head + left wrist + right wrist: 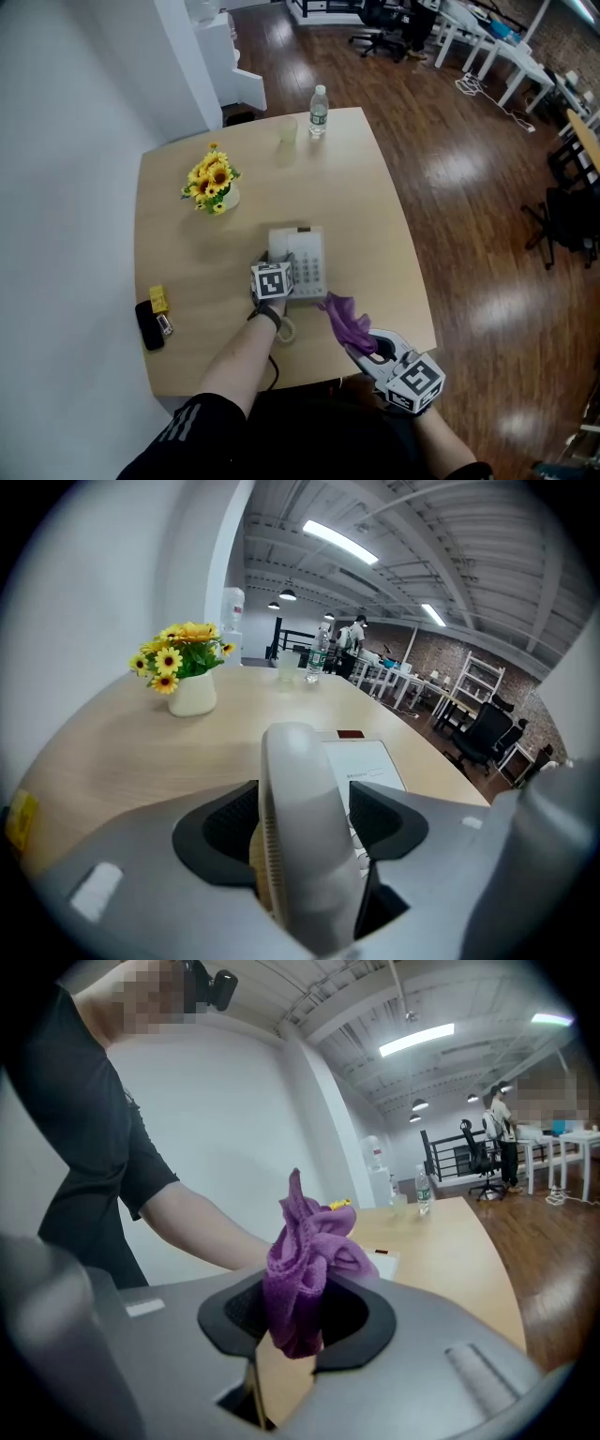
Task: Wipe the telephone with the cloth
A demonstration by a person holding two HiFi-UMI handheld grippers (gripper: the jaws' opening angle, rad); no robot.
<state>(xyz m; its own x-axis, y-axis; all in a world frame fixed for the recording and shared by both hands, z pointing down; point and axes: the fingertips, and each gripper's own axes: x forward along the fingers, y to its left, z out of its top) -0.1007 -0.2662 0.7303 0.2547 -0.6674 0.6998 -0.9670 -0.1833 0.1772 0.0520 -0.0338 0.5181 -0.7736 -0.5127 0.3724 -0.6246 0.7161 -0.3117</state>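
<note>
A pale grey telephone (307, 262) lies in the middle of the wooden table (375, 216). My left gripper (275, 272) is down over its left side. In the left gripper view the handset (291, 761) stands between the jaws of the left gripper (305, 803), which are open, with a gap showing on the left side. The phone's base (370, 761) lies just beyond. My right gripper (370, 345) hovers near the table's front edge, right of the phone, shut on a bunched purple cloth (347, 319). The cloth (305, 1260) sticks up out of the right gripper (300, 1316).
A pot of yellow flowers (214, 183) stands at the back left. A water bottle (319, 111) and a clear cup (288, 131) stand at the far edge. A black object (148, 323) and a yellow item (158, 298) lie front left. The phone's cord (284, 328) coils near the front.
</note>
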